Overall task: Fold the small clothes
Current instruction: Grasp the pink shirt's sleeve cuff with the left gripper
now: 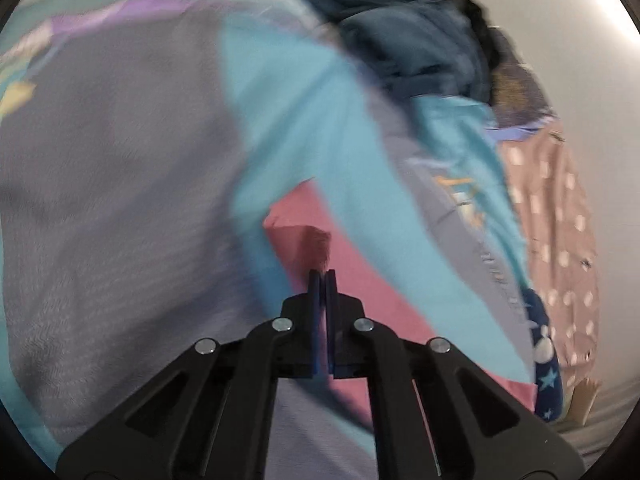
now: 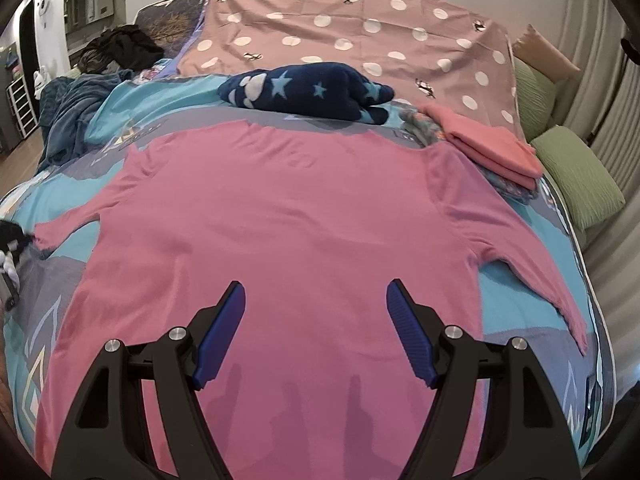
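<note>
A pink long-sleeved shirt [image 2: 280,220] lies spread flat on a bed with both sleeves out to the sides. My right gripper [image 2: 316,320] hovers open over the shirt's lower middle, with nothing between its blue pads. The left gripper [image 2: 10,248] shows at the far left edge, at the end of the shirt's left sleeve. The left wrist view is blurred: there my left gripper [image 1: 322,274] has its jaws together, and the pink sleeve end [image 1: 308,240] sits right at its tips, pinched and lifted slightly off the bedspread.
The bedspread [image 2: 120,120] is teal and grey. A navy star-patterned garment [image 2: 312,92] lies beyond the collar, and a folded coral garment [image 2: 492,148] sits at the right. A polka-dot blanket [image 2: 360,32], green pillows [image 2: 576,176] and a dark blue blanket [image 2: 68,108] ring the shirt.
</note>
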Demonstrator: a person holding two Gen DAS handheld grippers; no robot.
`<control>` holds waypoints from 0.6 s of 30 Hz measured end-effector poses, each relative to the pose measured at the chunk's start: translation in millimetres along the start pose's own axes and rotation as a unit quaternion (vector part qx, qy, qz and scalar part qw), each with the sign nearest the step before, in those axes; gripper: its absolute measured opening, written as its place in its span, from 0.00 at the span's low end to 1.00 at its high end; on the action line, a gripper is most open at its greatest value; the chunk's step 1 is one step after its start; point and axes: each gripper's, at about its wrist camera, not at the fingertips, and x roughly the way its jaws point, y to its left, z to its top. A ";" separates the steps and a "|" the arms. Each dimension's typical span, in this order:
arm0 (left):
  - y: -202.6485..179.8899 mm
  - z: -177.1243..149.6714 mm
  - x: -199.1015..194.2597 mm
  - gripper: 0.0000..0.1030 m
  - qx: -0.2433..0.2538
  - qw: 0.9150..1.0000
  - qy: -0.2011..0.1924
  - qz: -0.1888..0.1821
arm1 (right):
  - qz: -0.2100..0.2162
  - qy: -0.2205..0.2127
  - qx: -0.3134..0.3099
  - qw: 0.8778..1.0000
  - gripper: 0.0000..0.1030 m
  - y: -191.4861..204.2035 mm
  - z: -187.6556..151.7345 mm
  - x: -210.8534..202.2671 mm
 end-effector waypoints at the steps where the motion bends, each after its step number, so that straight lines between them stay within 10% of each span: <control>1: -10.2 -0.9 -7.4 0.02 0.015 1.000 -0.005 -0.009 | 0.001 0.001 -0.001 1.000 0.72 0.9 0.5 1.6; 7: -138.2 -45.5 -60.7 0.02 0.181 0.977 -0.017 -0.113 | 0.004 0.004 0.012 1.000 0.72 -4.8 8.1 11.9; 18: -305.4 -244.9 -90.4 0.02 0.405 0.867 0.111 -0.269 | 0.032 0.005 0.067 0.997 0.72 -39.2 20.0 19.0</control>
